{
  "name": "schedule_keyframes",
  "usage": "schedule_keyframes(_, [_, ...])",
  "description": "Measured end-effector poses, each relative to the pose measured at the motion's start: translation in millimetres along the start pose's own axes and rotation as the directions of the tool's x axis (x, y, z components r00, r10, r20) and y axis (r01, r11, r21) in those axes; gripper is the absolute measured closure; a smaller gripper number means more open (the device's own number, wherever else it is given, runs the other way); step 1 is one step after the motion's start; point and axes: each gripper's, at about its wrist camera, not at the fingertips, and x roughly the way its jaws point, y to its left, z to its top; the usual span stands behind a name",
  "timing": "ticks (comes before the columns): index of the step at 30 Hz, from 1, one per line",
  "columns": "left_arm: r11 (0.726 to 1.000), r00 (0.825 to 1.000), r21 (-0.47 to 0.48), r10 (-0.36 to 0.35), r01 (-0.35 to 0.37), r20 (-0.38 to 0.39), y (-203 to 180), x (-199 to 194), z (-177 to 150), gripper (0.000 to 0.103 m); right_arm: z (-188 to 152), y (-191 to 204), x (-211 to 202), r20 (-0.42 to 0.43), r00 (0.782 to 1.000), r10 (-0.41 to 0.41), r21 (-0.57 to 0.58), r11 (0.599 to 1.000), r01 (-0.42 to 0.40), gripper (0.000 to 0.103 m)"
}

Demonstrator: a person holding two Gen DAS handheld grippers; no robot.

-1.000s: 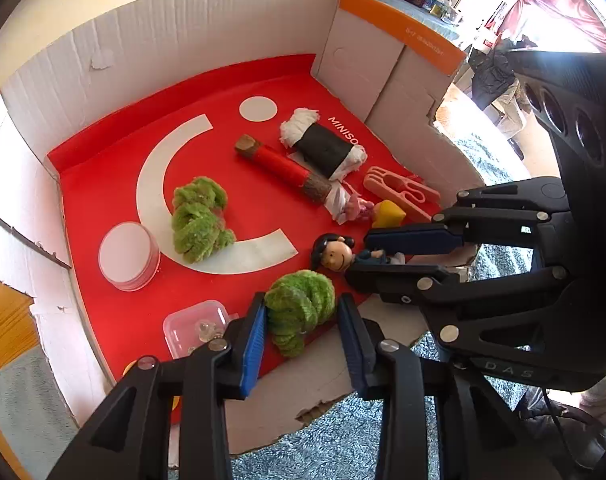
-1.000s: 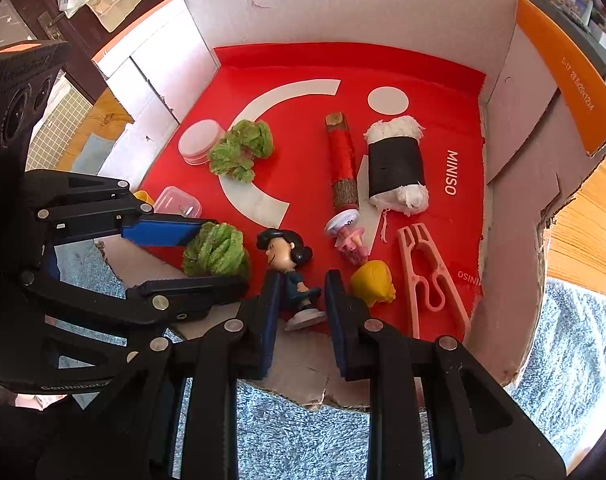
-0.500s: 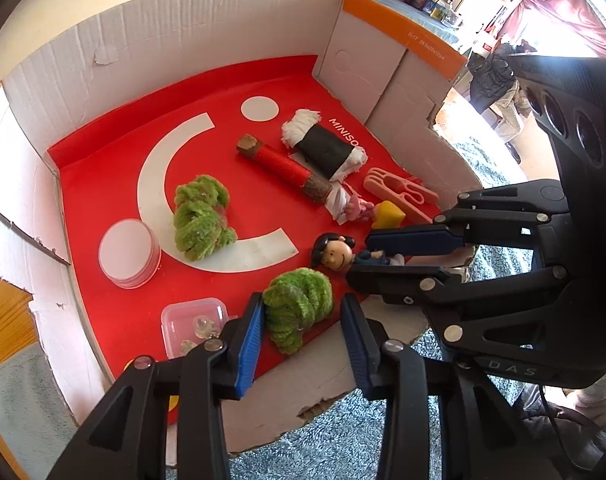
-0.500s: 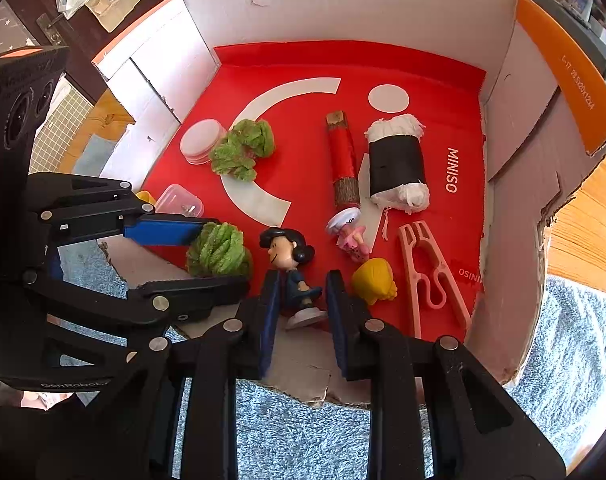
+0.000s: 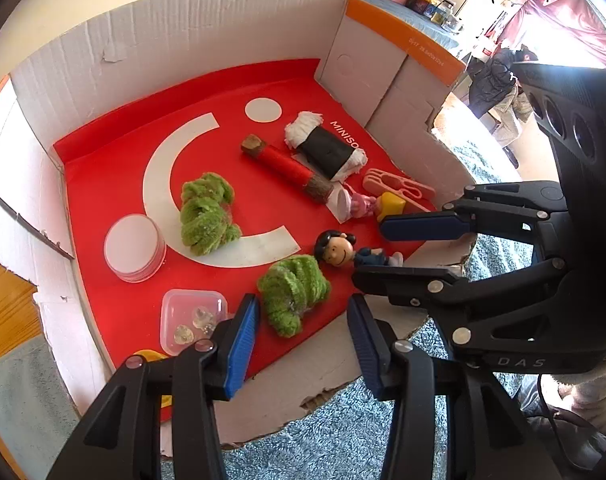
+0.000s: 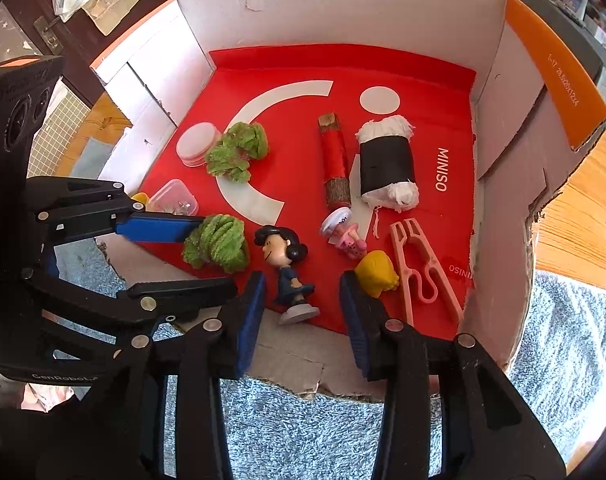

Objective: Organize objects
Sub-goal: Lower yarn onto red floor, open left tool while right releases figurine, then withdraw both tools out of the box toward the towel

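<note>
An open cardboard box [image 5: 183, 52] with a red floor holds the toys. A green fuzzy ball [image 5: 293, 292] lies on the red floor near the front edge, between the tips of my left gripper [image 5: 301, 320]. Those jaws are opening and the blue pads stand clear of the ball. A dark-haired doll figure [image 6: 287, 268] lies beside it between the tips of my right gripper [image 6: 301, 292], whose jaws are also opening without touching it. Each gripper shows in the other's view: the right gripper [image 5: 387, 252] and the left gripper [image 6: 219, 254].
Deeper in the box lie a second green ball [image 5: 207, 214], a round white container [image 5: 133, 248], a small clear box [image 5: 193, 316], a red spool [image 5: 287, 168], a black-and-white roll [image 5: 327, 148], a pink clip [image 5: 399, 186] and a yellow toy [image 5: 391, 206]. Blue-grey carpet [image 5: 323, 440] lies in front.
Both pairs of jaws have spread apart, the left off the green ball and the right off the doll. Both toys stay on the red floor. Neither hand has shifted.
</note>
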Motion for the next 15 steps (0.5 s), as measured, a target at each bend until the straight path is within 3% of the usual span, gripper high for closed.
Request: schedule_keyframes(15, [1.000,1.000,0.006,0.001,-0.001,0.018,0.1,-0.9,5.1,0.052,0.6,-3.3,2.2,0.005,1.000,-0.003,0.001,1.000,0.003,0.059])
